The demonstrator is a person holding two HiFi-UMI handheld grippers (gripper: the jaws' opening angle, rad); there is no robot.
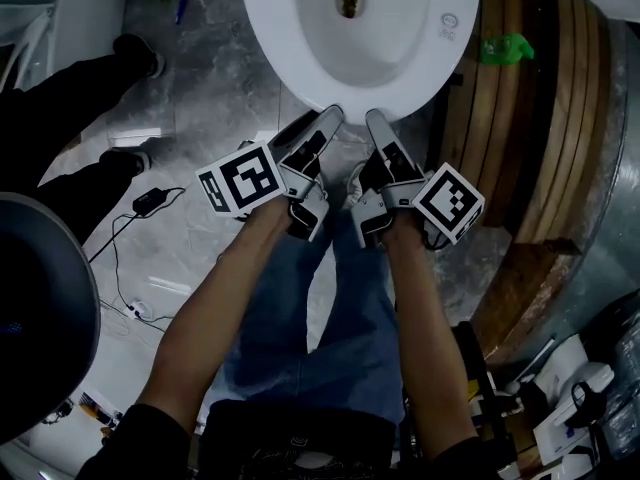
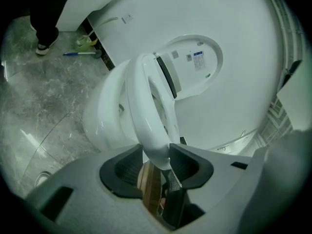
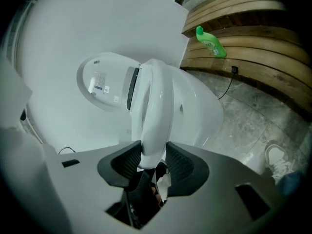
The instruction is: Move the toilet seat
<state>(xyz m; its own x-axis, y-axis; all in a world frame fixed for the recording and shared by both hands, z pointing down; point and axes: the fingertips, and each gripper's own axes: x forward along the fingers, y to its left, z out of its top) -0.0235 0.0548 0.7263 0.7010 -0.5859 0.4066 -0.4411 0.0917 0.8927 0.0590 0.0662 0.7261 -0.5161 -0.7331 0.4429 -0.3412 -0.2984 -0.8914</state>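
I have both tools on the glossy white plastic toilet seat ring [image 2: 148, 116]. In the left gripper view the left gripper [image 2: 156, 160] pinches the ring's front edge at lower centre, with its dark ribbed pads [image 2: 124, 167] pressed on either face. The right gripper [image 3: 152, 160] clamps the same edge the same way in its own view. The ring stands tilted off the white ceramic toilet bowl [image 2: 105, 116], which shows just beside it, and the white oval lid [image 2: 195, 62] is upright behind, toward the upper right. In the head view both tools meet at the bowl's near rim, top centre of frame, side by side. A green plastic bottle [image 3: 211, 43] lies on the curved brown wooden slats [image 3: 234, 13] at the upper right of the right gripper view.
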